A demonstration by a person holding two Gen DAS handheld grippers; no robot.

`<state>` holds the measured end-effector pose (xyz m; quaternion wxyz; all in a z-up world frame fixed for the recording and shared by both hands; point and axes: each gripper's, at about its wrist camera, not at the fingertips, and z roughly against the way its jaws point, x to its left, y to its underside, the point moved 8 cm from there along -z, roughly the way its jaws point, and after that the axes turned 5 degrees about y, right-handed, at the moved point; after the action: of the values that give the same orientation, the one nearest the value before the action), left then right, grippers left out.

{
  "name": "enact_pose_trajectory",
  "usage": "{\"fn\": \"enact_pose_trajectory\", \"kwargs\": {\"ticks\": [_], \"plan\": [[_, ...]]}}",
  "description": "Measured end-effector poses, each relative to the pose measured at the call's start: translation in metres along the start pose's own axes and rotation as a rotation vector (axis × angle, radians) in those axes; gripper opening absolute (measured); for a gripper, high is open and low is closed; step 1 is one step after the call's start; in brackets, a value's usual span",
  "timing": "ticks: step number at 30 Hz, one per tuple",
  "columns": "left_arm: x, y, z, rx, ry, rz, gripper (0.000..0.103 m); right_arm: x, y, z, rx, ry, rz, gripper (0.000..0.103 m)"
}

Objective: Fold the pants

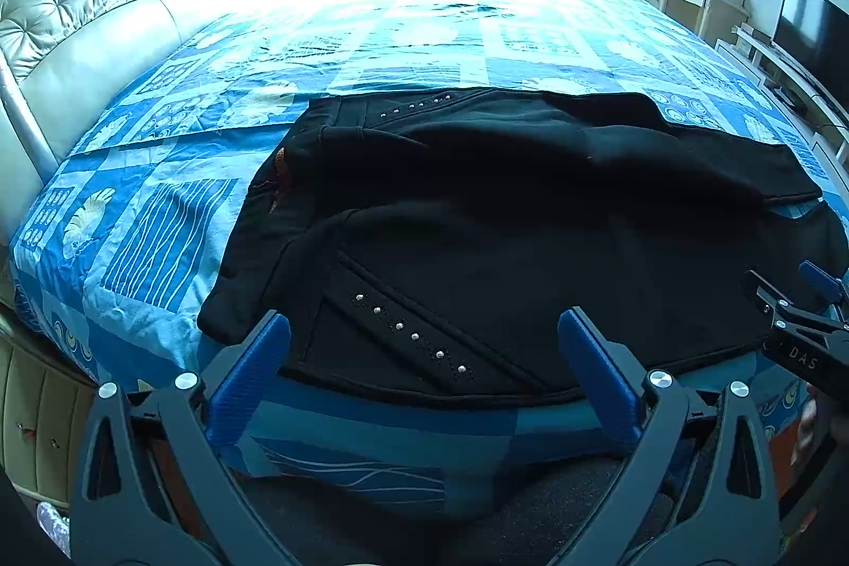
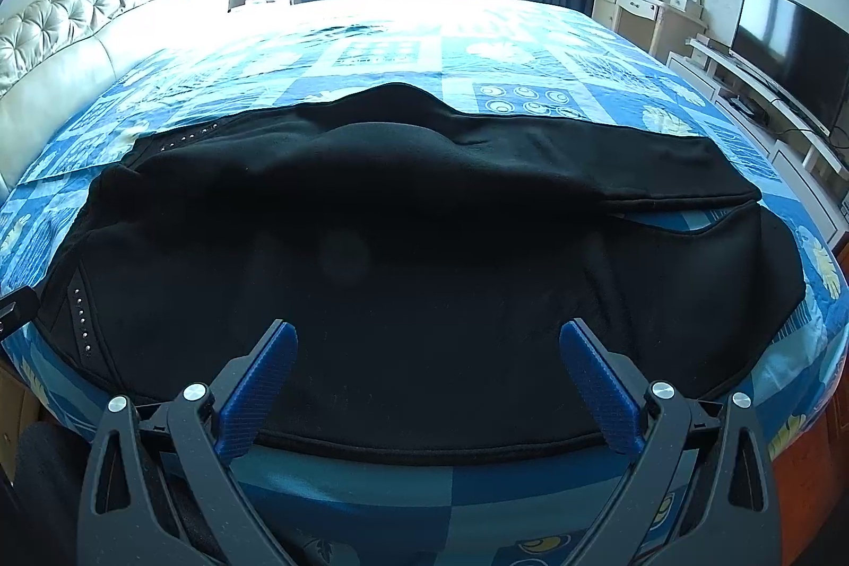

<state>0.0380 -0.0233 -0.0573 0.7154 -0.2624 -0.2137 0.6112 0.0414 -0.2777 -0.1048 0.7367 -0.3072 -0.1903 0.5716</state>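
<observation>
- Black pants (image 1: 504, 216) lie spread on the bed (image 1: 159, 216), near its front edge, over the blue patterned quilt.
- Long axis runs L to R across both views: waist w/ studded pockets at the person's left, leg hems at the right.
- Two legs lie roughly side by side, far leg and near leg; a sliver of quilt shows between them by the hems. Far leg has a hump mid-length, so not fully flat.
- Left gripper (image 1: 424, 338) hovers over the near hip, by the stud row (image 1: 408, 327). Jaws wide apart, nothing in them.
- Right gripper (image 2: 427, 348) hovers over the near leg, jaws also spread, holding nothing.
- Right gripper's tip shows at the right edge of the left view; apart from the left one.
- Handling, a guess: cloth looks like soft, thick fleece. Light, limp, will sag and drag; not fragile, not slippery.
- Best hold, prob: pinch the near edge seam, one gripper at the waist, other toward the hem, then lift together.
- Thick fabric means a shallow pinch may slip off; take a good bite.
- No fold looks done yet.
</observation>
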Motion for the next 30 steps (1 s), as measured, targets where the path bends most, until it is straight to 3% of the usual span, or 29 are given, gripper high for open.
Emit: {"fn": "enact_pose_trajectory", "kwargs": {"ticks": [30], "plan": [[0.0025,-0.0006,0.0014,-0.006,-0.002,0.000,0.101,0.0019,0.0047,-0.0033,0.011,-0.014,0.003,0.099]]}}
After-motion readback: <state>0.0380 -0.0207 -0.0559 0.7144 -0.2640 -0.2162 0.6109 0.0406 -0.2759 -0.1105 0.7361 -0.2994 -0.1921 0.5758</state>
